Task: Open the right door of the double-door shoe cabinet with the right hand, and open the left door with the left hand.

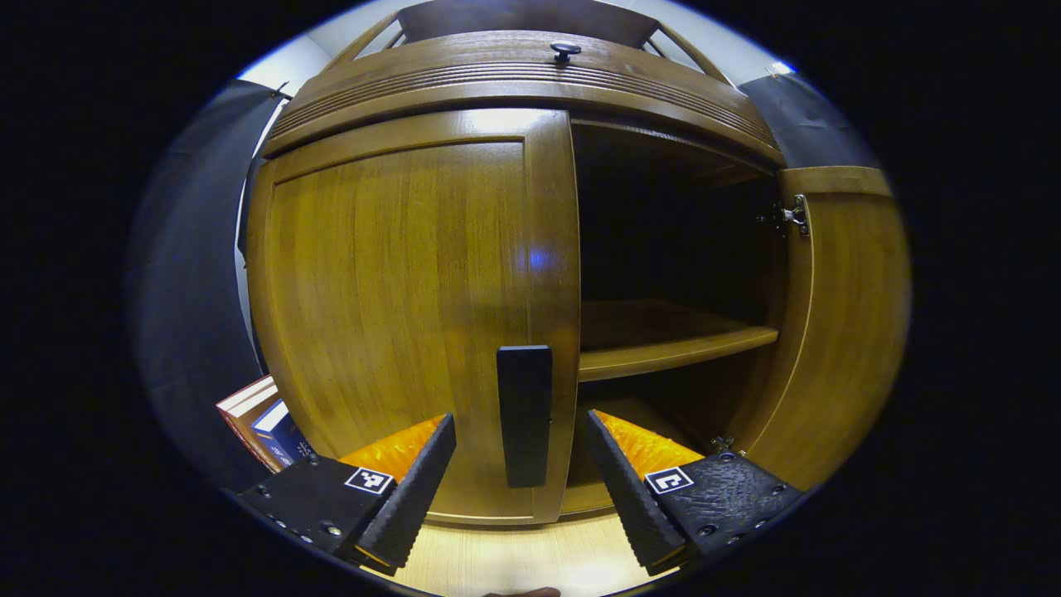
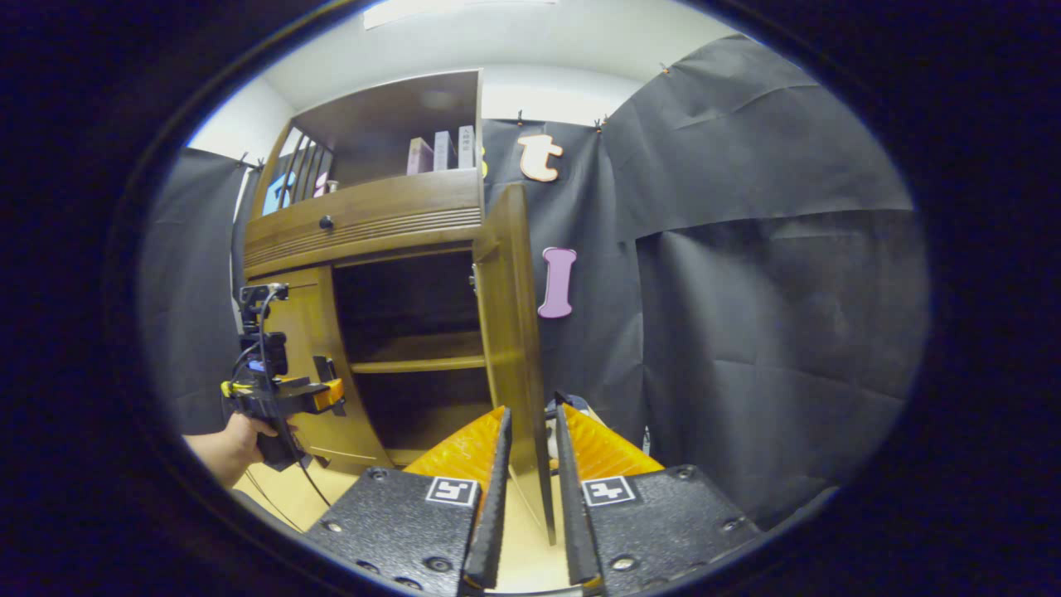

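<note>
Two cabinet doors: right door [image 2: 507,332] swung open, pinched between the right hand-held gripper [image 2: 530,489]; left door [image 1: 414,315] closed, left hand-held gripper [image 1: 522,481] spread around its black handle [image 1: 524,414].

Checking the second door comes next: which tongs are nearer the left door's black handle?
Left. The left tongs are open with the black handle between their fingers; the right tongs straddle the open right door.

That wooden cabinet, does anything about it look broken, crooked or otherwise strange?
Nothing stands out. The right door is swung open on its hinge, the left door is shut with its black handle straight, and the shelf inside sits level.
</note>
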